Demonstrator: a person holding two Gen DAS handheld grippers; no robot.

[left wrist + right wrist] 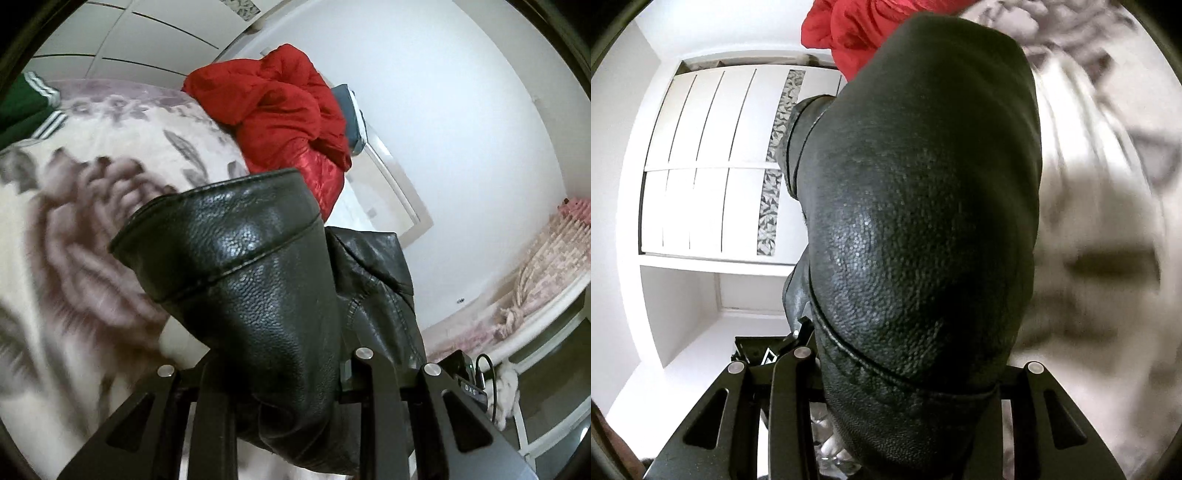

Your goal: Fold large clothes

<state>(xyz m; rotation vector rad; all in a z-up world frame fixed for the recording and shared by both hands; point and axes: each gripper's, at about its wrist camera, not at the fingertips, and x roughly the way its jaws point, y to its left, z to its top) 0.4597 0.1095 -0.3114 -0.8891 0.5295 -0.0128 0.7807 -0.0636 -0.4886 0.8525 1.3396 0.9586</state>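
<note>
I have the black leather jacket [266, 280] lifted off the bed [85, 206], one part of it in each tool, so I judge this to be the pick-up and spread-out step before any fold is made. The left tool [280, 373] is nearly pressed together, pinching a hemmed leather edge that bulges out straight ahead of it and hides the fingertips. The right tool [905, 380] is narrowed only about halfway, clamped on a thicker bunch of the same jacket [916, 192], which fills the view in front of it. Beyond the left tool, past the leather, a crumpled red garment [280, 122] lies on the floral bedspread, and a green garment with white stripes [27, 107] sits far off to its left side. Next, I think I must draw the two tools apart to stretch the jacket flat, then lower it onto a bare part of the bed, clear of the red heap, keeping both pinches firm since leather is heavy and slick.
</note>
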